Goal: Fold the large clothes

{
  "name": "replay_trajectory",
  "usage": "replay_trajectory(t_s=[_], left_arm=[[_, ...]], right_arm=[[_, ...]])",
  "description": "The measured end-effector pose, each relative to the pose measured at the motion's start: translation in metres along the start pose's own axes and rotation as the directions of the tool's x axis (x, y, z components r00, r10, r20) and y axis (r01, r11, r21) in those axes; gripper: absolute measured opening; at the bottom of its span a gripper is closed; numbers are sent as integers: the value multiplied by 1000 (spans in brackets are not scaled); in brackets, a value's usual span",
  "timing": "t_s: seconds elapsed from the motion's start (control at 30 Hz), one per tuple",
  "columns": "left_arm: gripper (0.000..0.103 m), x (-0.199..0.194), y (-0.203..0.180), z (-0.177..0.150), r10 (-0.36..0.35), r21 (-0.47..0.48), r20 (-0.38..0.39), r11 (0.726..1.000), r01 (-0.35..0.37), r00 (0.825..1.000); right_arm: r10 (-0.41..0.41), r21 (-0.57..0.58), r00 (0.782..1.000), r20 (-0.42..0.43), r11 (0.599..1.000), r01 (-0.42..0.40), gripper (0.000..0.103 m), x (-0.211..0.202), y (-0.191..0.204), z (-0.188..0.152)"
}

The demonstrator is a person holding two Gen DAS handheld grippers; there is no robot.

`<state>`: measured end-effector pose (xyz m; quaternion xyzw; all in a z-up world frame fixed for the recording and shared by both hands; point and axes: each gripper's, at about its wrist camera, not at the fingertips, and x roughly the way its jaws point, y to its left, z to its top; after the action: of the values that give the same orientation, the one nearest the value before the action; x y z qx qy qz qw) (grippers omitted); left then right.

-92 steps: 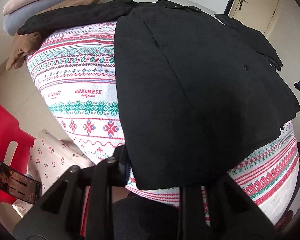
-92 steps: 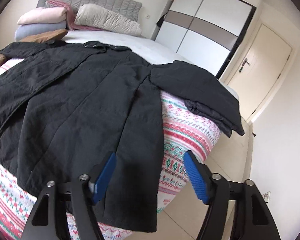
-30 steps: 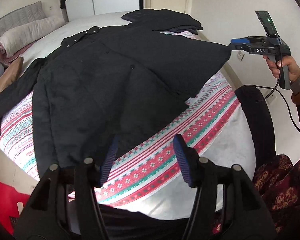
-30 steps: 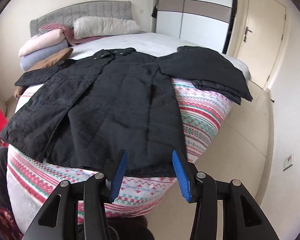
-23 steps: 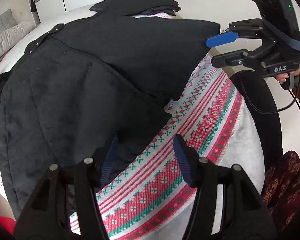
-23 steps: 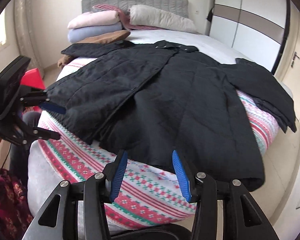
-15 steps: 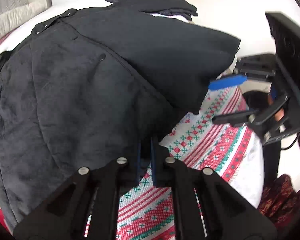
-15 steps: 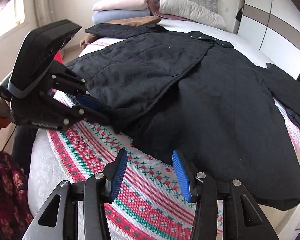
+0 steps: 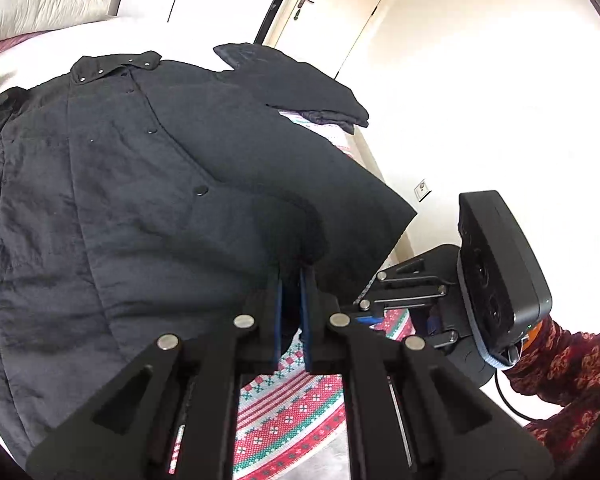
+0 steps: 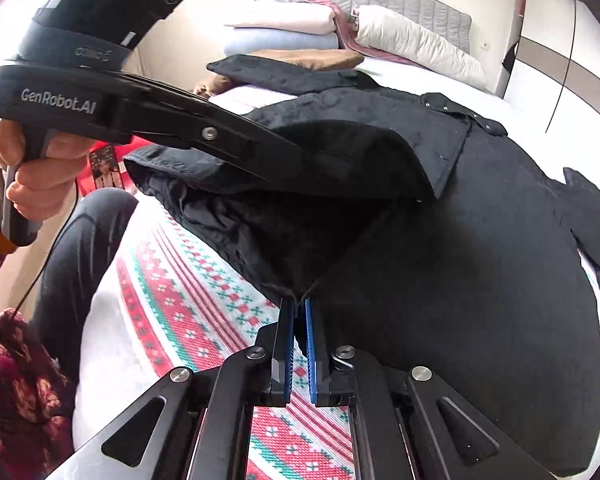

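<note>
A large black quilted coat (image 9: 140, 184) lies spread on a bed, collar at the far end; it also shows in the right wrist view (image 10: 460, 248). My left gripper (image 9: 290, 276) is shut on the hem of the coat's front panel and holds that flap lifted off the bed. From the right wrist view the left gripper (image 10: 288, 150) shows reaching under the raised flap. My right gripper (image 10: 298, 308) is shut on the coat's hem at the front opening, low over the blanket. The right gripper's body (image 9: 496, 276) shows close beside the left.
A red, green and white patterned blanket (image 10: 204, 292) covers the bed's near end. Folded dark clothes (image 9: 312, 92) lie at the far right corner. Pillows and folded blankets (image 10: 300, 28) are stacked by the grey headboard. A door and wardrobe stand behind. The person's legs are at the left.
Both grippers moved in to the coat's front hem and shut on it; the right was open half a second ago. The left has lifted its flap.
</note>
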<state>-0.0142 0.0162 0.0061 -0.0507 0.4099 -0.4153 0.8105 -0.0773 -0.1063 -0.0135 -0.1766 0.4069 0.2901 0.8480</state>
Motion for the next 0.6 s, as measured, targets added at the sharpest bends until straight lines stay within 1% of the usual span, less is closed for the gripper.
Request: replay_trajectory(t_s=[0.07,0.13,0.17,0.2,0.27,0.3,0.33,0.37,0.4,0.47,0.5,0.53,0.57,0.6], left_arm=[[9,5,0,0,-17,1,-13,1000,17,1000],[10,17,1,-4,-42,13,-67,999,43,997],[14,24,2,-8,-61,16,-113,998,63,992],[21,31,3,-12,-74,12,-157,997,77,985],[24,39,1,-19,-94,14,-230,995,100,969],[24,36,-1,-21,-108,24,-241,993,117,965],[25,32,-2,-20,-128,36,-245,989,141,961],[31,26,-3,-16,-138,48,-235,987,153,962],[43,20,-4,-11,-130,63,-216,987,147,968],[57,13,-2,2,-83,90,-158,991,98,984],[58,13,1,8,-65,94,-135,993,78,989],[58,16,4,14,-49,87,-128,994,60,991],[58,23,9,17,-31,76,-133,996,41,991],[58,31,13,19,-15,66,-143,997,25,990]], right_arm=[[28,26,1000,-4,999,-28,5,3,-1,1],[57,52,998,-28,997,-56,5,9,-5,-2],[91,77,995,-41,993,-87,9,12,-9,-4],[118,100,992,-48,989,-112,10,12,-13,-9],[194,132,979,-67,974,-184,13,1,-16,-24],[193,141,979,-64,973,-183,15,-6,-21,-30],[169,140,984,-62,977,-159,19,-14,-25,-35],[138,140,988,-62,982,-129,23,-21,-31,-37],[106,147,992,-61,985,-96,24,-29,-38,-40],[62,189,997,-52,981,-52,33,-42,-59,-42],[43,219,998,-39,975,-33,37,-48,-72,-41],[17,255,1000,-22,967,-11,46,-53,-86,-40],[-5,288,1000,-7,958,7,51,-57,-99,-37],[-24,321,1000,8,947,21,52,-62,-112,-35]])
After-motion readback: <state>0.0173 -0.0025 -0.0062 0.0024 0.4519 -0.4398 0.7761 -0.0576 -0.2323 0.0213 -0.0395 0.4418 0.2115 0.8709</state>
